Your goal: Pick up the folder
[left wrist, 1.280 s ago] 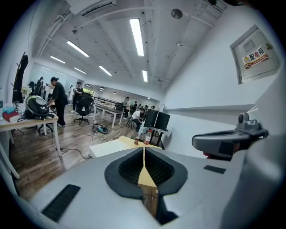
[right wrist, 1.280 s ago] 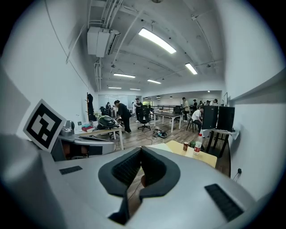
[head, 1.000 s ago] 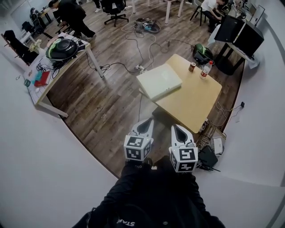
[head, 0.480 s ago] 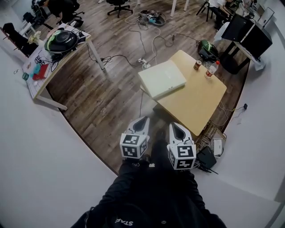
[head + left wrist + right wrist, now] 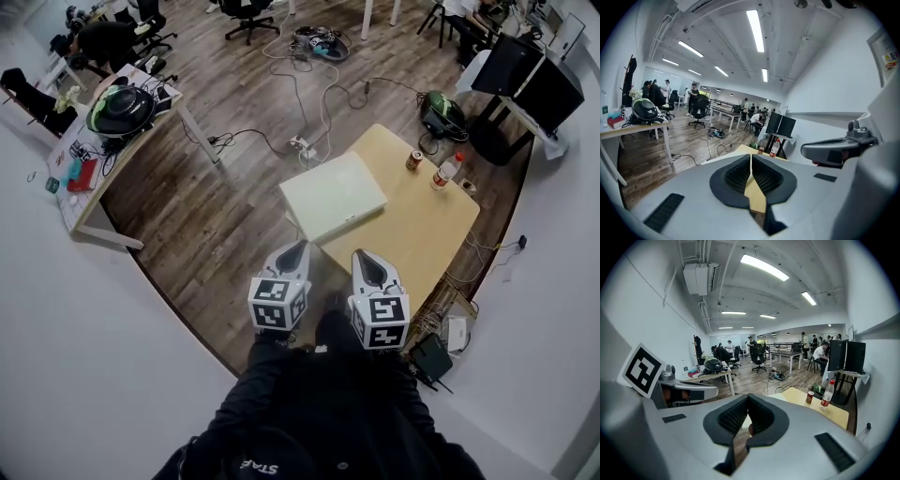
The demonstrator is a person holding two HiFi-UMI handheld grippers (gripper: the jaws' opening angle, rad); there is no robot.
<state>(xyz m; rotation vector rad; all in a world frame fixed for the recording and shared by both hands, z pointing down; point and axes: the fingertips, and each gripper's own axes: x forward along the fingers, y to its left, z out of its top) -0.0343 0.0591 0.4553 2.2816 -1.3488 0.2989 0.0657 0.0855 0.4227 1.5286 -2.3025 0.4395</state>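
Observation:
The folder (image 5: 333, 197) is a pale, flat rectangle lying on the near left corner of a light wooden table (image 5: 422, 230), partly overhanging it. My left gripper (image 5: 292, 248) is shut and empty, its tip just short of the folder's near edge. My right gripper (image 5: 366, 258) is beside it, also shut and empty, over the table's near edge. In the left gripper view the closed jaws (image 5: 751, 157) hide most of the folder; its edge (image 5: 713, 160) shows to the left. In the right gripper view the folder (image 5: 776, 396) peeks out past the closed jaws (image 5: 747, 394).
A can (image 5: 413, 160) and a plastic bottle (image 5: 446, 172) stand at the table's far side. Cables (image 5: 314, 103) trail over the wood floor. A desk with a black helmet (image 5: 122, 111) is at left, black monitors (image 5: 525, 75) at far right, cords and a black box (image 5: 433, 354) by the wall.
Both grippers have moved forward toward the table together, still shut. The folder now lies much closer to their tips.

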